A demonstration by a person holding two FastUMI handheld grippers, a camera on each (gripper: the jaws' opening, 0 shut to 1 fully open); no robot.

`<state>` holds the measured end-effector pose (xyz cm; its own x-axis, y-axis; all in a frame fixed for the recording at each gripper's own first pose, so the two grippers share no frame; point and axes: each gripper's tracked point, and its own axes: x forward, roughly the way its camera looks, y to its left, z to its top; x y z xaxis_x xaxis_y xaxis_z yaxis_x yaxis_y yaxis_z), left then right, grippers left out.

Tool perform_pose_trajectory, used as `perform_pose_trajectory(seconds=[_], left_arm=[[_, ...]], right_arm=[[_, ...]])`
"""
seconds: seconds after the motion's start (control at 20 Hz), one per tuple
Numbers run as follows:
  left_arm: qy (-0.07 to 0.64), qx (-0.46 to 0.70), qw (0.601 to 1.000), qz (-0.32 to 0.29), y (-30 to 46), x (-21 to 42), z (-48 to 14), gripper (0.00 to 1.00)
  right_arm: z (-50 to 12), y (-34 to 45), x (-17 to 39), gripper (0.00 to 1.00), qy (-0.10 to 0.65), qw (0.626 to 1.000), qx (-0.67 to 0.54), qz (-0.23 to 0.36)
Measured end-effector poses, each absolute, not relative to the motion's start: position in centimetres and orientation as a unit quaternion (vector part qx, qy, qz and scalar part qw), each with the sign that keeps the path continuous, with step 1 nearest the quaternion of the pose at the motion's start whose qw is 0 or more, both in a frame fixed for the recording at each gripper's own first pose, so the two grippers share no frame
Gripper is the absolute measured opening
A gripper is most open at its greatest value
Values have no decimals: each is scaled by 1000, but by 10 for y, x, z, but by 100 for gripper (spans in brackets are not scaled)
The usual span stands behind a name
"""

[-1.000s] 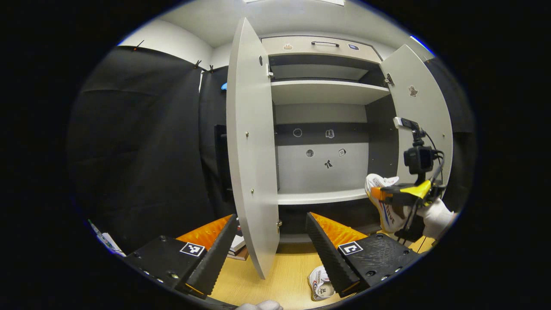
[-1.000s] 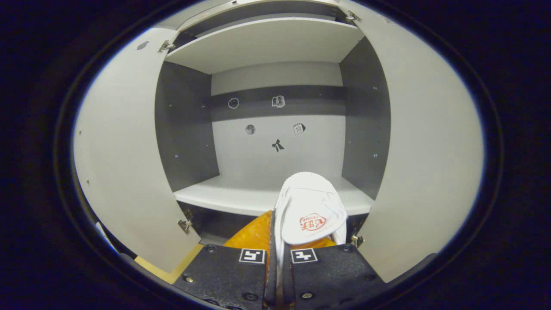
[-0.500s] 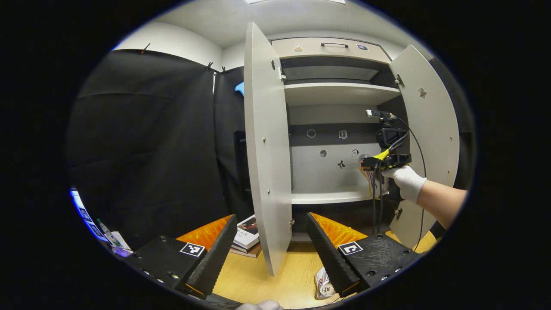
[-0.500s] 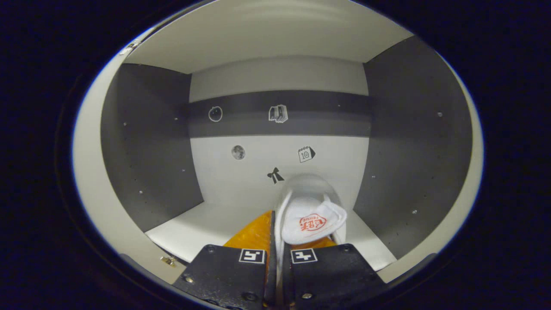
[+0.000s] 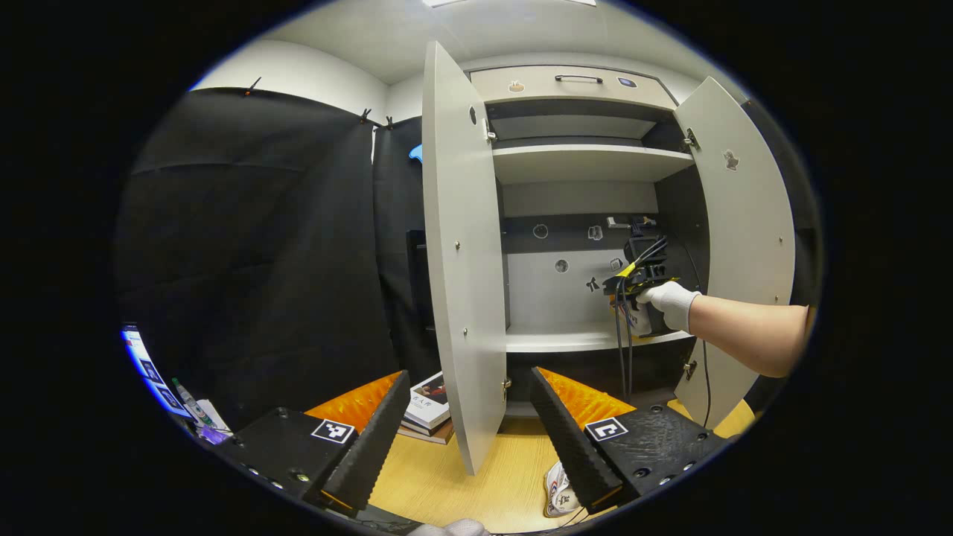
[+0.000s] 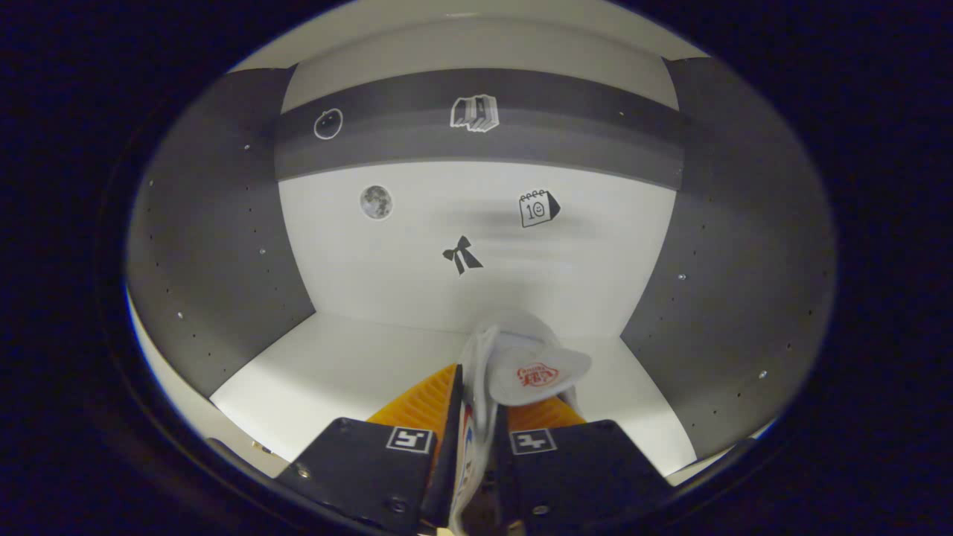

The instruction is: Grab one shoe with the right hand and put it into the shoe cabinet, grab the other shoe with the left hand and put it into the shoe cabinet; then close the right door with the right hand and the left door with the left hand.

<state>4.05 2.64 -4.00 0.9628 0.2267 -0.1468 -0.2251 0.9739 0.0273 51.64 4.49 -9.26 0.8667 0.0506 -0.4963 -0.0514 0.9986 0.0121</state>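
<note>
Inside the open shoe cabinet (image 5: 588, 167), the right gripper (image 6: 476, 439) is pinching a white shoe (image 6: 514, 365) between nearly closed fingers above the lower shelf (image 6: 357, 372). The left gripper (image 5: 461, 439) is hanging wide open, empty, over the second shoe (image 5: 558, 491) on the floor (image 5: 447, 484).

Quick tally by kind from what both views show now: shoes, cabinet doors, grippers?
Shoes: 2, one clamped in the right gripper, one on the floor.
Cabinet doors: 2, left and right, both open.
Grippers: 2, including the left gripper.
Total: 6.
</note>
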Motion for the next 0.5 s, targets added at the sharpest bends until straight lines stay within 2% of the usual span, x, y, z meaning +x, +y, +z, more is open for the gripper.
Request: perform_pose_trajectory(seconds=[0.05, 0.15, 0.2, 0.25, 0.3, 0.4, 0.5], left_arm=[[75, 4, 991, 112, 25, 41, -40, 96], [73, 4, 991, 110, 26, 42, -39, 96], [72, 4, 992, 108, 26, 43, -39, 96], [71, 4, 992, 107, 26, 45, -39, 96], [72, 3, 992, 106, 26, 45, -40, 96], [73, 3, 992, 102, 25, 45, -40, 96], [72, 5, 993, 98, 27, 46, -40, 96]], right_arm=[[-92, 47, 514, 32, 261, 965, -1, 33], [-86, 57, 510, 53, 259, 964, 0, 59], [-83, 54, 505, 65, 258, 965, -9, 53], [-76, 55, 503, 66, 250, 967, -12, 56], [-73, 57, 503, 78, 243, 968, -11, 55], [-65, 52, 497, 87, 232, 971, -10, 48], [-57, 47, 489, 87, 220, 974, 0, 45]])
